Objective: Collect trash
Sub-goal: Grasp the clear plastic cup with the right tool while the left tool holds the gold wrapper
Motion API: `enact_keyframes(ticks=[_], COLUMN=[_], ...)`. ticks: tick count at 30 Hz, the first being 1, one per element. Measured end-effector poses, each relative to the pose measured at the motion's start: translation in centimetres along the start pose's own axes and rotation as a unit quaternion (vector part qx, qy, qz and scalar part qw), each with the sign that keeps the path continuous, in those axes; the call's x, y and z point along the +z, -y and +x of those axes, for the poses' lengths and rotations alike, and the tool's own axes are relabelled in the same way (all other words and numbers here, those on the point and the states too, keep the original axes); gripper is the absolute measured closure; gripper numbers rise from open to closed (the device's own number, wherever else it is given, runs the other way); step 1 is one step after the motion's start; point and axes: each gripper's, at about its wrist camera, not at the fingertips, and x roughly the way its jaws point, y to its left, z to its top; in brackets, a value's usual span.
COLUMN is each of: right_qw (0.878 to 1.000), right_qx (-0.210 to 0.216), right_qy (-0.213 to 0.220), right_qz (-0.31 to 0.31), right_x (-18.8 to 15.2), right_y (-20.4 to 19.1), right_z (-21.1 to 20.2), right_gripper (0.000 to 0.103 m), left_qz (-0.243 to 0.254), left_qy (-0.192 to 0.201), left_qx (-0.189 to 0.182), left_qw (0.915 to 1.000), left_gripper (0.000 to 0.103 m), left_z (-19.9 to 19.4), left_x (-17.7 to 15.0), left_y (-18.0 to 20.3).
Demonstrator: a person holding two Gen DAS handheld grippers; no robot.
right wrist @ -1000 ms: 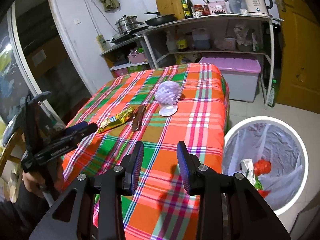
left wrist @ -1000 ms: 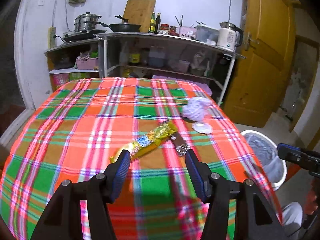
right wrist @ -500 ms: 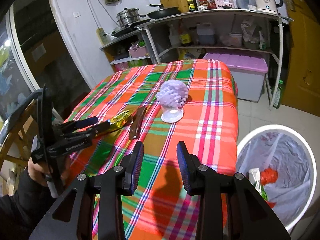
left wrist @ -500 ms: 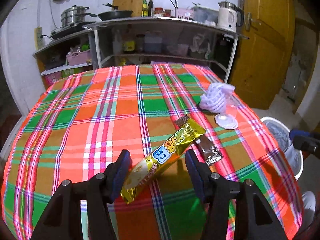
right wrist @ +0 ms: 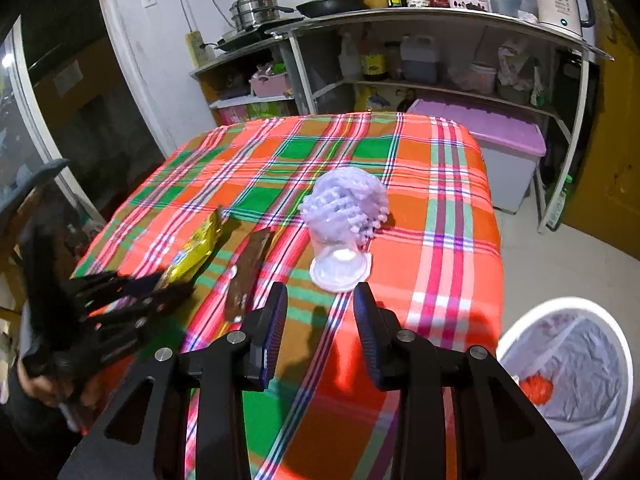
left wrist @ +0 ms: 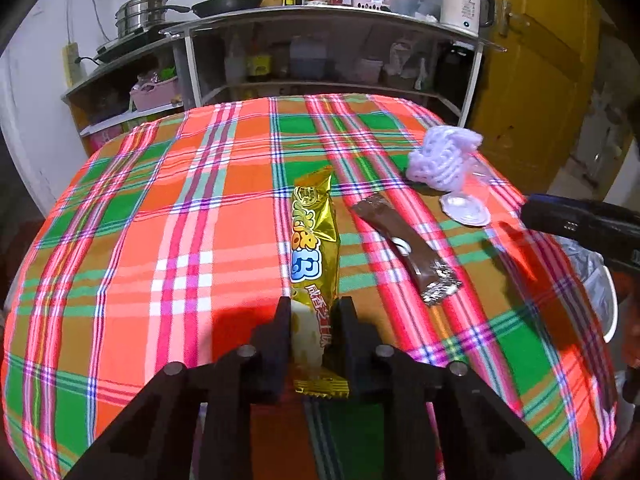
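gold snack wrapper [left wrist: 314,248] with blue and orange characters, not clearly readable

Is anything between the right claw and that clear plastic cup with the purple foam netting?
Nothing visible. The right claw stands open just short of the clear plastic cup, with only bare plaid tablecloth between them.

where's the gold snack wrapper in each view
Left wrist: gold snack wrapper runs up the centre, its near end between the left gripper fingers.
Right wrist: centre-left, left of the brown wrapper.
Shared landmark: the brown wrapper, right of it in both.
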Motion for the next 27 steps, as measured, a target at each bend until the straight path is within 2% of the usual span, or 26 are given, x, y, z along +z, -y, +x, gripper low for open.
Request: enact_keyframes(ticks=[9, 16, 21, 27], right_qw=[1.0, 1.0, 1.0, 1.0], right_qx=[-0.018, -0.019, -0.018, -0.004], right_qy=[-0.01, -0.018, -0.011, 0.008], right_qz=[-0.01, -0.008, -0.008, 0.0], right_x=[2.0, 2.6, 2.5, 1.6], right_y=[0.3, 0.3, 0.3, 0.0], right_z=[3.1, 4.5, 4.1, 1.7], right_gripper=[0.067, 0.068, 0.07, 0.07], left_qz=[-0.029, -0.034, -0.034, -0.038], left_qy=[0.018, 0.02, 0.023, 0.033], left_qx=[-0.031, -0.036, -0.039, -0.044], left_qw=[0.9989, 0.9986, 0.9984, 0.9977], left_gripper=[0.083, 0.083, 0.083, 0.083], left_z=[-1.5, -1.8, -2.0, -2.7], left_x=[-0.8, -0.9, -1.0, -1.1], left_y=[0.0, 0.0, 0.2, 0.7])
